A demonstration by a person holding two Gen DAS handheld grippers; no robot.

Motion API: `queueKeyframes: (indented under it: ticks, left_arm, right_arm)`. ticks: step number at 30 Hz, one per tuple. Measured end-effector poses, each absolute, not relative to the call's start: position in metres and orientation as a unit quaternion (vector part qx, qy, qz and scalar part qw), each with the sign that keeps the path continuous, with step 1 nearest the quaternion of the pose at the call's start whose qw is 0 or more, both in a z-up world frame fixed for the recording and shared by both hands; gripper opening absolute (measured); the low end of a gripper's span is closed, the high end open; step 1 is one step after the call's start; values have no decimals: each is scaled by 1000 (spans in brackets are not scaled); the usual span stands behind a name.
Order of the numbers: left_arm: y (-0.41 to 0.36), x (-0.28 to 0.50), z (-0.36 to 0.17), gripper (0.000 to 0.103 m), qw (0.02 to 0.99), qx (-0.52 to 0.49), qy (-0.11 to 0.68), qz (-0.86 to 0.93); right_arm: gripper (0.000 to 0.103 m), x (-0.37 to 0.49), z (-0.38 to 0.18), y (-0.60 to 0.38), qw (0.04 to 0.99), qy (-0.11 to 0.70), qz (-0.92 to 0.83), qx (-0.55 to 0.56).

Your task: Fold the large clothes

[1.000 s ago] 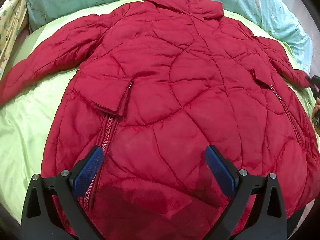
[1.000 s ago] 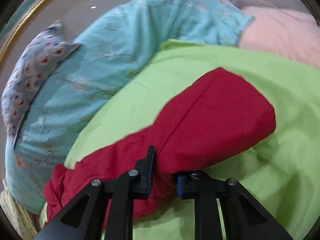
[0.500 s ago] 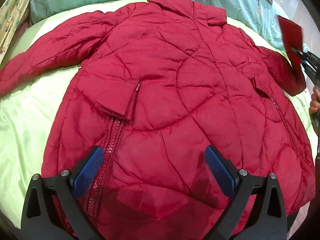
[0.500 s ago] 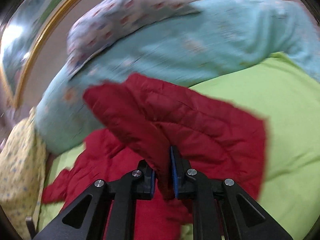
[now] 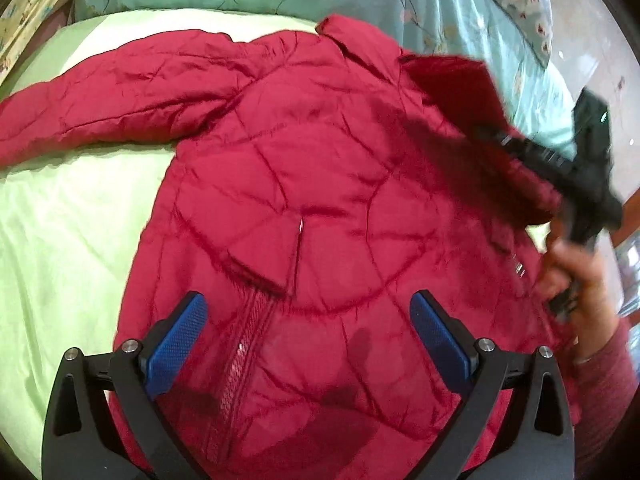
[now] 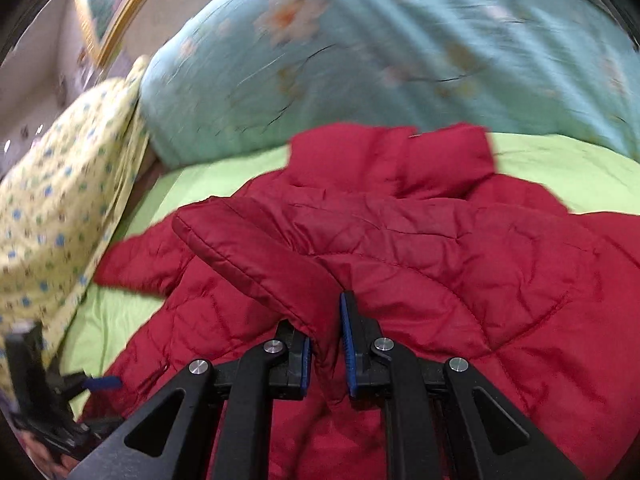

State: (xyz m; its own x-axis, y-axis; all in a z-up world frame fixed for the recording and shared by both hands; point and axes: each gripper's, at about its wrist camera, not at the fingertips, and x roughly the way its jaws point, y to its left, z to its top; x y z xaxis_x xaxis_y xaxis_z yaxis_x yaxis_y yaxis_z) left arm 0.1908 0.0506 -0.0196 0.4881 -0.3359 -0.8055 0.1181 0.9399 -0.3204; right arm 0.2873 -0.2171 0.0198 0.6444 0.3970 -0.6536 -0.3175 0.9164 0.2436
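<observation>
A bed under a pale green sheet [image 5: 60, 240] fills the room, teal floral pillows [image 6: 360, 60] at twelve o'clock. The quilted red padded coat [image 5: 300, 208] lies spread flat, collar toward twelve. The right gripper [image 6: 325, 344] pinches the coat's right sleeve cuff [image 6: 256, 264], lifted over the body, pointing toward ten o'clock. The left gripper [image 5: 308, 336] hovers spread wide above the hem, holding nothing.

- Red quilted jacket [image 5: 304, 184]: one.
- Grippers: two, left gripper [image 5: 308, 344] and right gripper [image 6: 325, 344].
- Green sheet [image 5: 68, 240]: one.
- Teal floral pillows [image 6: 360, 52]: one, possibly two; blurred.
- Yellow patterned cloth [image 6: 52, 184]: one.
</observation>
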Motion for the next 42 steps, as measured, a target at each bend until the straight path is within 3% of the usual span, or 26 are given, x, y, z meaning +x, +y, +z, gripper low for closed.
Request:
queueKeyframes:
  ticks: [8,10,12,17,18,20,21,22,28,36,42]
  left_arm:
    - [69,259,0,102,839,-187,483,-168]
    - [68,283,-2,102,825,-212,488,-189]
    - [63,312,-9,102,803,-243,501,-213]
    - [44,353,-32,102,764,-284,524,-246]
    - [42,356,-33,99,762,-285,525,-251]
    - [31,363,-36,72,762,-273,525,-263]
    - [28,365,-36,46,761,-266,528,-267]
    - [25,366,-37,26,761,-258,530,-270]
    - [34,358,-27,15,788,-216,511,-267]
    - [57,358,-8,15,857,-86,472,-189]
    - [37,350,-6,19,880,-21,447,-158]
  right_arm:
    - [25,287,-14,-161,878,409,248,-11]
    - [36,285,-16,-160,874,410,260,-7]
    - [41,285,-16,-158,872,411,265,-4]
    - [42,286,-18,-158,870,415,266,3]
    - [42,285,-18,-159,869,416,267,5]
    - [43,283,-18,-162,867,419,268,11]
    - [43,282,-18,-163,866,421,268,14]
    - [44,280,-18,-166,865,424,267,17]
    - [48,259,-7,-205,868,422,255,64]
    - [52,261,23,-293,917,363,119,112]
    - [51,289,-10,-318,899,414,59,132]
